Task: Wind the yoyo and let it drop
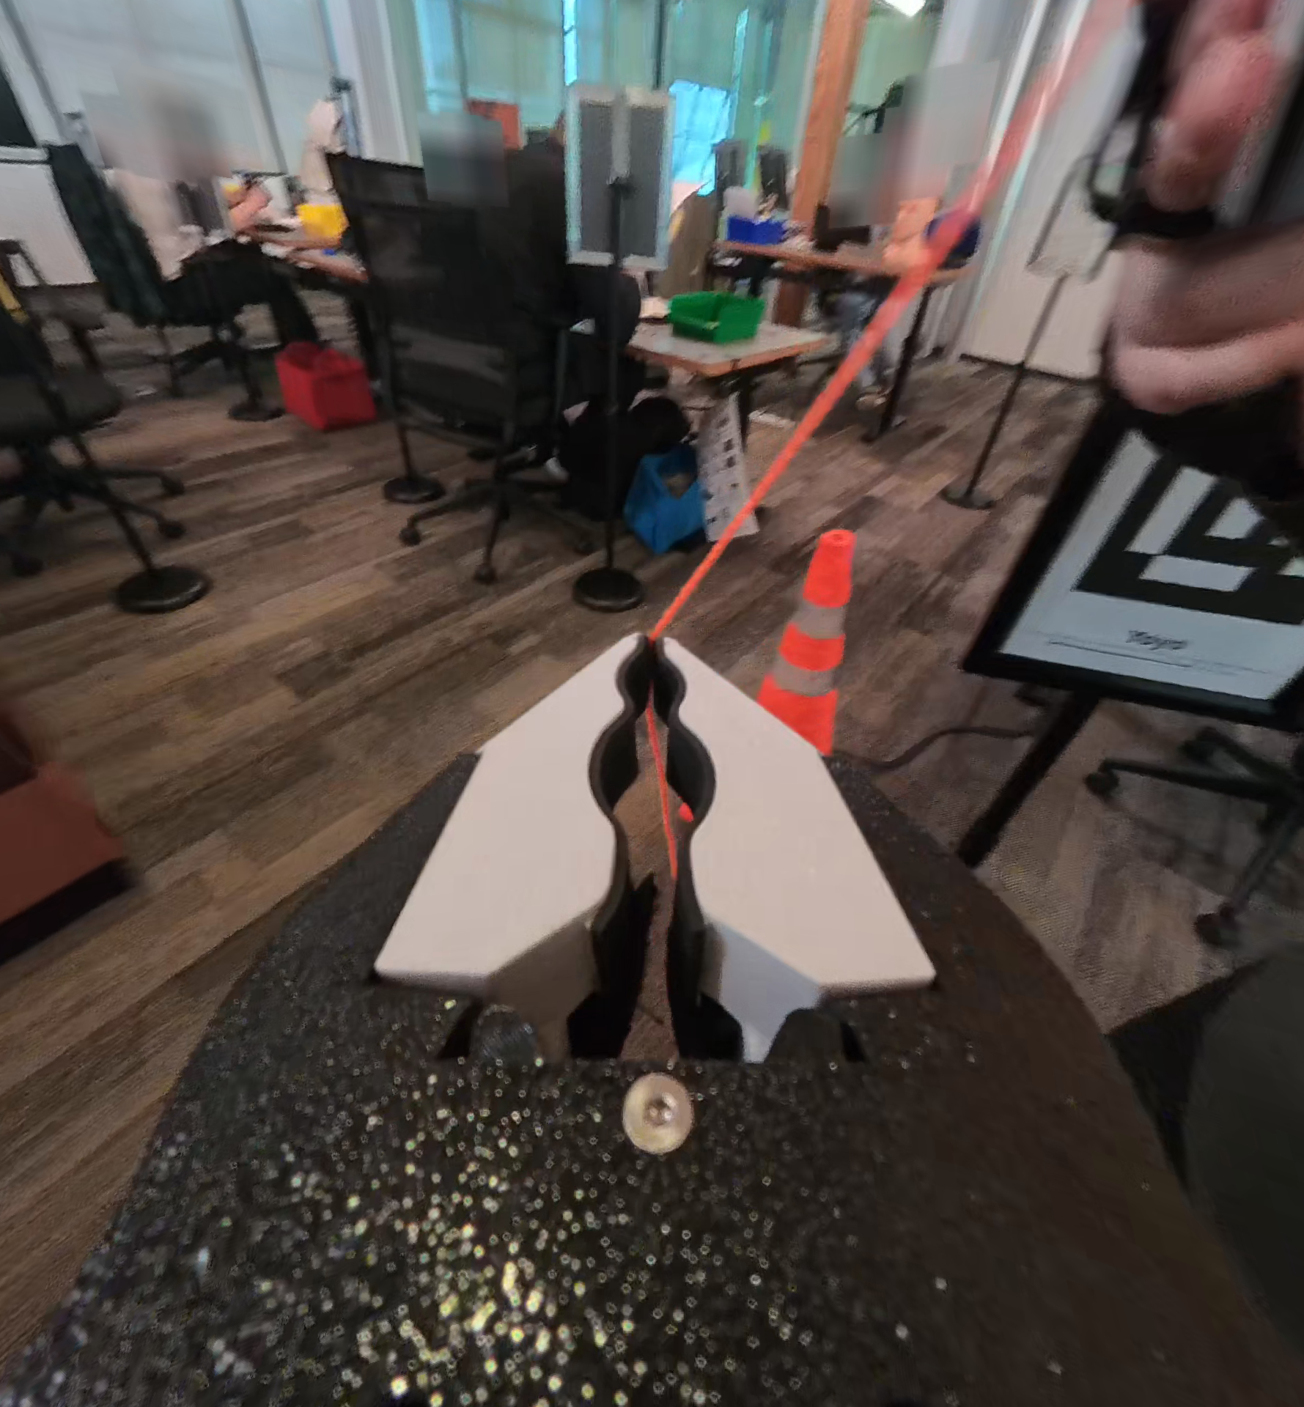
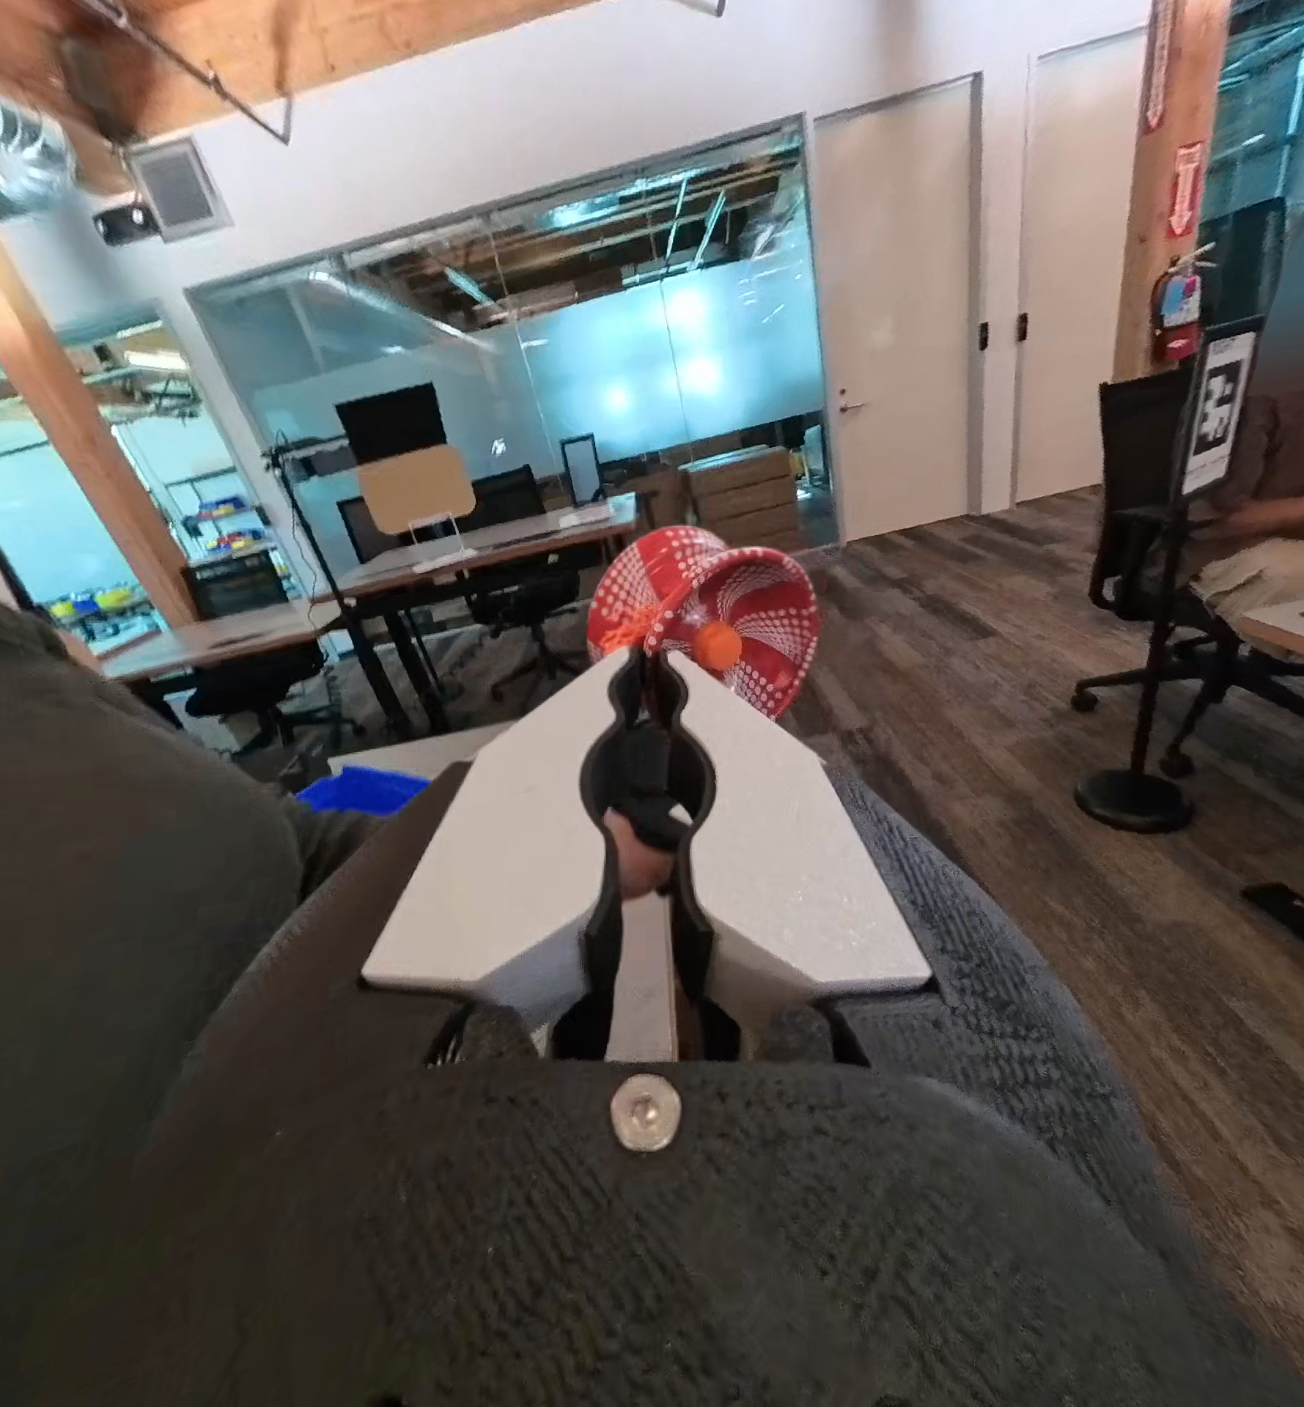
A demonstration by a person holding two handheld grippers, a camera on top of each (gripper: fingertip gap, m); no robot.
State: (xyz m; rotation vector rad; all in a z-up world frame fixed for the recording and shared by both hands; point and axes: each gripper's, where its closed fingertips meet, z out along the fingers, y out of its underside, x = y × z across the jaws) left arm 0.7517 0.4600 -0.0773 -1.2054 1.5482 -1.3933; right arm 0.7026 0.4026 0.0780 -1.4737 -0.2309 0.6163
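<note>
In the left wrist view my left gripper [image 1: 652,643] is shut on an orange-red string [image 1: 778,464]. The string runs taut from the fingertips up and to the right, toward a blurred hand on the other gripper [image 1: 1204,137] at the top right. A short loose end of the string lies between the white fingers [image 1: 549,822]. In the right wrist view my right gripper [image 2: 647,658] is shut on a red yoyo with white dots [image 2: 709,617], gripping it at the fingertips by the near rim. An orange hub [image 2: 719,646] shows on the yoyo's side, and string is wound in its groove.
An orange traffic cone [image 1: 812,647] stands on the wood floor ahead. A framed sign on a stand [image 1: 1159,579] is at the right. Office chairs [image 1: 466,342], desks and bins lie farther back. In the right wrist view, desks [image 2: 481,556], a chair [image 2: 1159,548] and a pole stand [image 2: 1136,799]. About 15 cm separates my left fingertips from my right.
</note>
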